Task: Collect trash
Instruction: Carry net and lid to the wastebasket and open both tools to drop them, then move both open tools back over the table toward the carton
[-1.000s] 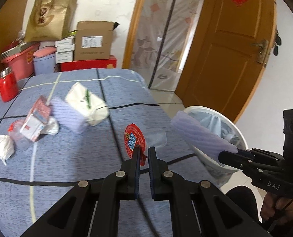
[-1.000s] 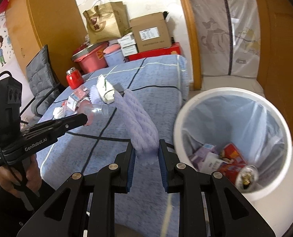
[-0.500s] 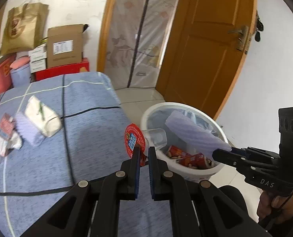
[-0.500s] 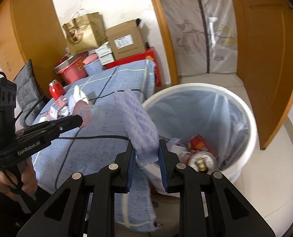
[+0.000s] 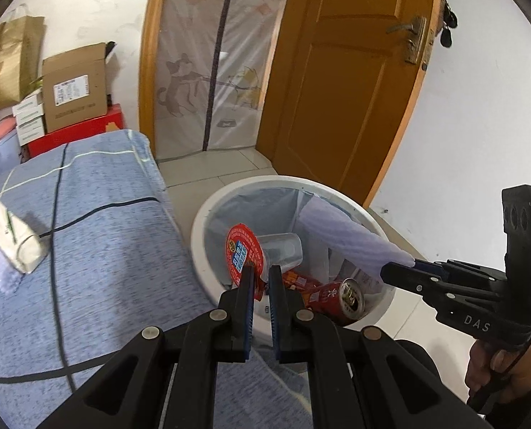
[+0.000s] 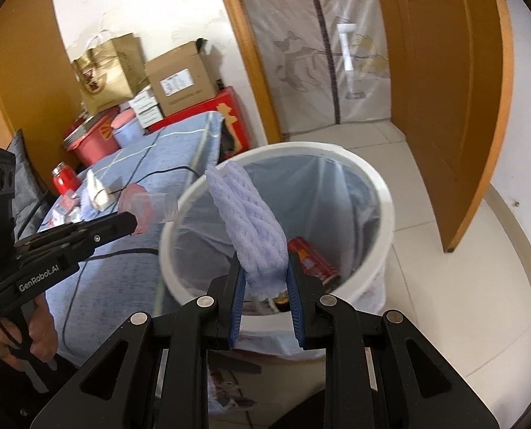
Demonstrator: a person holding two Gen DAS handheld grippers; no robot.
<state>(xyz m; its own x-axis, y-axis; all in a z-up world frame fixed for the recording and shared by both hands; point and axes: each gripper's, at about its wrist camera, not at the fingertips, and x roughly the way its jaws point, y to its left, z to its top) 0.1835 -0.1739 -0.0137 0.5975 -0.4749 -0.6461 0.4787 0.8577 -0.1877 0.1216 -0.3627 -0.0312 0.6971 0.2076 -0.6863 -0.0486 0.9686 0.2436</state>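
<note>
The left black plastic two-finger gripper [image 5: 260, 277] has angular linkage arms, silver round pivot screws and blue ribbed pads; white "GenRobot.AI" lettering marks its side. The right black plastic two-finger gripper [image 6: 264, 268] matches, marked "DAS", with a green light on its camera block.

The mouth of the white bin [image 6: 385, 211] stands open and unroofed, though the purple foam net [image 6: 254, 236] and the clear cup with its red lid [image 5: 261, 254] hang over it, each pinched in a gripper. Inside, a red can [image 5: 335, 298] and wrappers cover part of the bottom. The blue-clothed table [image 5: 97, 250] crowds the bin's left side, seemingly touching it. To the right lies bare tiled floor [image 6: 455, 307], bounded by the open wooden door [image 6: 451, 100]. Boxes [image 6: 179, 82] close off the table's far end.
</note>
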